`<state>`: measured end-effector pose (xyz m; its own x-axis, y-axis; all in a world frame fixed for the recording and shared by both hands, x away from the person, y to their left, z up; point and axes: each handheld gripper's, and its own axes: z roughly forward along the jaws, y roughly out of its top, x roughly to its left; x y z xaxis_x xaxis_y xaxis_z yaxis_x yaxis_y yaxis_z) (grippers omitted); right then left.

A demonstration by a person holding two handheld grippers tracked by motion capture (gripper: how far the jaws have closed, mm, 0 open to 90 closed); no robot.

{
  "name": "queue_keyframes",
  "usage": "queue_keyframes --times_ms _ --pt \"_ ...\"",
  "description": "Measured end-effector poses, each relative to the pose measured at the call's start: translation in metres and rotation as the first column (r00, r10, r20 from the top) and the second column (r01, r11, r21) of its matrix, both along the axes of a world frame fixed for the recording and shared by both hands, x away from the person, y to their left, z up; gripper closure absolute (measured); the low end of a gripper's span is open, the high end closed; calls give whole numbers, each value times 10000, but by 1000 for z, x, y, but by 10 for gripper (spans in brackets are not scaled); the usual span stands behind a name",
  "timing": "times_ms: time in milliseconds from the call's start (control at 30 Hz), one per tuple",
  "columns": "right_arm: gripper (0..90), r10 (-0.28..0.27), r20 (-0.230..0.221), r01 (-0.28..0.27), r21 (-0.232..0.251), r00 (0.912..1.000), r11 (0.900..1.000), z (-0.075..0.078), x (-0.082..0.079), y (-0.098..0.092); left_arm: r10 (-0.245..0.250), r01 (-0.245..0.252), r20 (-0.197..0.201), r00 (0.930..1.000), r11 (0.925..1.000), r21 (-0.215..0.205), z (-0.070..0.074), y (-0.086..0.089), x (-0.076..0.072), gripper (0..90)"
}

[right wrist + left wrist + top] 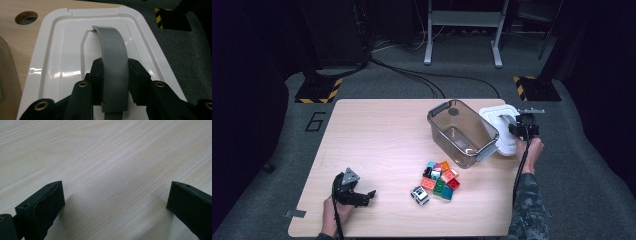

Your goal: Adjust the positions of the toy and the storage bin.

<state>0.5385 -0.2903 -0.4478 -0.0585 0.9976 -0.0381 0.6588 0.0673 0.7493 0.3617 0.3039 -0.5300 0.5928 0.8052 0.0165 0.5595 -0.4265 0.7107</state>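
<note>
Dark floor and cable runs surround the pale wooden worktop [377, 145] where I work. At its far right edge my right claw [115, 75] is clenched on the grey handle [112, 60] of the white lid [62, 62], one jaw pressing on each side of the arched strap. That lid lies flat, just beside the clear bin [459, 131], which stands open near the right edge of the wood. My right forearm comes in from the bottom right with the hand behind the claw, which points away from me and down at the lid. My left claw [357, 192] rests low at the near left corner, well apart from the rest, jaws spread wide over bare wood and holding nothing. Between the two, in front of the bin, sits a cluster of coloured blocks [441, 179] with a small toy car [419, 194] just beside it.
</note>
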Motion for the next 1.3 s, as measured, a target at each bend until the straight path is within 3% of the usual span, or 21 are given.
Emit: queue_keyframes --times_ms 333,500,567,900,1100,1300 --pt "676 -23 -451 35 281 9990 9996 -31 8 15 59 -59 69 10000 10000 -58 -1 -1 0 9" --pt "675 -175 -441 190 357 9989 9992 -38 8 16 67 -67 69 10000 10000 -62 -1 -1 0 9" --pt "674 -356 -439 364 164 9984 9992 -41 10 18 42 -42 66 10000 10000 -30 -1 0 0 9" --pt "661 -256 -389 260 104 9989 9996 -44 13 20 61 -61 71 10000 10000 -61 -1 -1 0 9" --pt "419 -321 -31 322 752 9995 9966 -34 2 10 33 -33 65 10000 10000 -25 -1 0 0 9" --pt "305 -264 -135 277 1091 9996 9937 -25 -14 0 44 -43 66 10000 10000 -36 -1 0 0 9"
